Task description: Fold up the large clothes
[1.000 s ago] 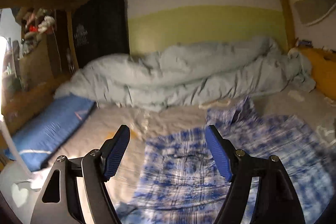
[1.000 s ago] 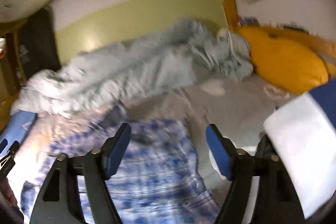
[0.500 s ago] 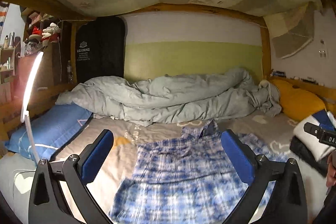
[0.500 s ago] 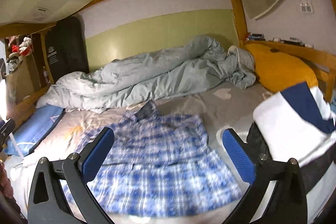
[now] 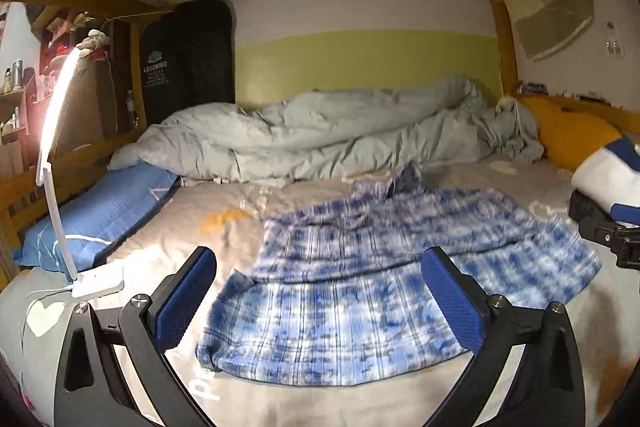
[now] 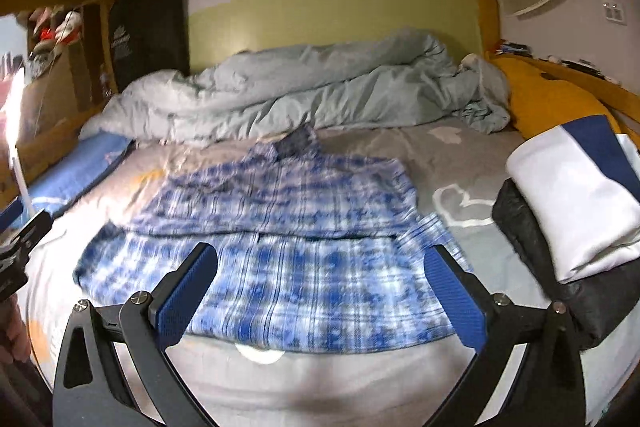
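A blue and white plaid shirt (image 5: 360, 267) lies spread on the grey bed sheet (image 5: 224, 223), collar toward the far wall, with a fold line across its middle. It also shows in the right wrist view (image 6: 280, 227). My left gripper (image 5: 318, 297) is open and empty, held above the shirt's near hem. My right gripper (image 6: 320, 293) is open and empty, held above the near edge of the shirt. Neither gripper touches the cloth.
A rumpled grey-green duvet (image 5: 328, 135) lies along the far wall. A blue pillow (image 5: 100, 211) and a lit white desk lamp (image 5: 56, 163) are at the left. An orange cushion (image 6: 548, 99) and a stack of folded white and dark clothes (image 6: 576, 203) are at the right.
Both grippers opened wider after the first frames and drew back from the shirt. The views then dipped lower toward the shirt's near hem. The shirt stays spread on the bed.
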`<state>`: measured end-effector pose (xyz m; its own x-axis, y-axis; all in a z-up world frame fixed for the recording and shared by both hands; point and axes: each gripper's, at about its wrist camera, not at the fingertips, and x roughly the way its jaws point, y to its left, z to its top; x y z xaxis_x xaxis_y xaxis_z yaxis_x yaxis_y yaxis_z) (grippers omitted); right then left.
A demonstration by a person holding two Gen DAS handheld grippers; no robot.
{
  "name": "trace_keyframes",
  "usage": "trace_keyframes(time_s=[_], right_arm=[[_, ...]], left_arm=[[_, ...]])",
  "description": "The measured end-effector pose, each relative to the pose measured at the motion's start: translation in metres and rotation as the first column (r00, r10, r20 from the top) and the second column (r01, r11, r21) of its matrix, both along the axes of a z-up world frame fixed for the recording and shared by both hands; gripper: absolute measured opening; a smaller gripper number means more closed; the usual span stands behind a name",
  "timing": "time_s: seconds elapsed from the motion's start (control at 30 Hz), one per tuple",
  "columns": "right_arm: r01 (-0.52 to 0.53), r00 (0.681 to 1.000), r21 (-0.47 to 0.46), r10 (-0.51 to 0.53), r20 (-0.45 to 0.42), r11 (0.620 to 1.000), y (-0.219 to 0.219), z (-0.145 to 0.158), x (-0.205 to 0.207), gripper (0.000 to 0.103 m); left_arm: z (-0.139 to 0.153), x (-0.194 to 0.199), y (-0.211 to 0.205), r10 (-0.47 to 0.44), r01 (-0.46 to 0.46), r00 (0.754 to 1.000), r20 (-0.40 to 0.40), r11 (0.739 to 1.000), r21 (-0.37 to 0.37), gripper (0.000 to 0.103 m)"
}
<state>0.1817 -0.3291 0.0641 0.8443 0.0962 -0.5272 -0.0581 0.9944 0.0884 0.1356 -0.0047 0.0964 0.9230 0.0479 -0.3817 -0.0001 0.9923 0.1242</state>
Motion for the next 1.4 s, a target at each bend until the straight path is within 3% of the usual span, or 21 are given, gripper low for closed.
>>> trace_keyframes(time_s=[0.23, 0.37, 0.47, 0.6, 0.8, 0.87, 1.0, 1.03, 1.1, 1.17, 1.2, 1.27, 1.3, 1.33, 1.4], right_arm=[[-0.092, 0.988, -0.038, 0.086, -0.125, 0.995, 0.022, -0.044, 0.011, 0.102], [-0.156, 0.962, -0.044, 0.142, -0.234, 0.987, 0.035, -0.072, 0.014, 0.102], [-0.194, 0.938, -0.112, 0.151, -0.311, 0.975, 0.045, -0.096, 0.017, 0.102], [-0.212, 0.914, -0.191, 0.125, -0.385, 0.959, 0.052, -0.121, 0.026, 0.102], [-0.129, 0.926, -0.214, 0.040, -0.376, 0.968, 0.037, -0.127, 0.042, 0.102], [-0.097, 0.929, -0.230, 0.005, -0.370, 0.968, 0.030, -0.128, 0.047, 0.102], [-0.031, 0.938, -0.281, -0.068, -0.339, 0.959, 0.010, -0.128, 0.055, 0.102], [-0.012, 0.938, -0.284, -0.087, -0.335, 0.959, 0.004, -0.127, 0.058, 0.102], [0.029, 0.935, -0.284, -0.126, -0.331, 0.958, -0.010, -0.126, 0.061, 0.102], [0.062, 0.934, -0.286, -0.156, -0.320, 0.956, -0.021, -0.125, 0.063, 0.102], [0.074, 0.936, -0.291, -0.167, -0.310, 0.954, -0.025, -0.124, 0.063, 0.094], [0.068, 0.942, -0.290, -0.157, -0.296, 0.955, -0.029, -0.121, 0.062, 0.060], [0.060, 0.947, -0.290, -0.146, -0.285, 0.955, -0.029, -0.120, 0.061, 0.026], [0.065, 0.953, -0.305, -0.150, -0.264, 0.950, -0.029, -0.119, 0.060, 0.011], [0.072, 0.957, -0.313, -0.154, -0.246, 0.947, -0.030, -0.119, 0.059, 0.005]], left_arm=[[-0.045, 0.011, 0.000, -0.022, 0.022, 0.991, -0.135, 1.000, -0.001, 0.103], [-0.090, 0.019, 0.001, -0.032, 0.030, 0.955, -0.294, 0.999, -0.014, 0.103], [-0.113, 0.030, -0.005, -0.010, 0.027, 0.931, -0.364, 0.999, 0.044, 0.103], [-0.128, 0.041, -0.010, 0.001, 0.040, 0.915, -0.404, 0.995, 0.094, 0.103], [-0.148, 0.055, -0.011, 0.022, 0.040, 0.893, -0.449, 0.991, 0.127, 0.103], [-0.149, 0.060, -0.004, 0.032, 0.016, 0.893, -0.449, 0.995, 0.102, 0.103], [-0.147, 0.071, 0.014, 0.130, -0.087, 0.900, -0.416, 0.989, 0.120, 0.103], [-0.147, 0.075, 0.021, 0.147, -0.113, 0.897, -0.417, 0.988, 0.105, 0.102], [-0.145, 0.079, 0.034, 0.148, -0.138, 0.895, -0.420, 0.989, 0.055, 0.091], [-0.143, 0.082, 0.042, 0.146, -0.146, 0.898, -0.416, 0.989, 0.032, 0.071], [-0.142, 0.082, 0.044, 0.151, -0.149, 0.899, -0.412, 0.988, 0.036, 0.064], [-0.141, 0.083, 0.045, 0.154, -0.148, 0.902, -0.404, 0.988, 0.046, 0.026], [-0.141, 0.081, 0.045, 0.149, -0.143, 0.904, -0.400, 0.989, 0.044, 0.018], [-0.140, 0.080, 0.045, 0.148, -0.144, 0.908, -0.391, 0.989, 0.041, 0.010], [-0.133, 0.074, 0.045, 0.153, -0.144, 0.920, -0.360, 0.988, 0.051, 0.007]])
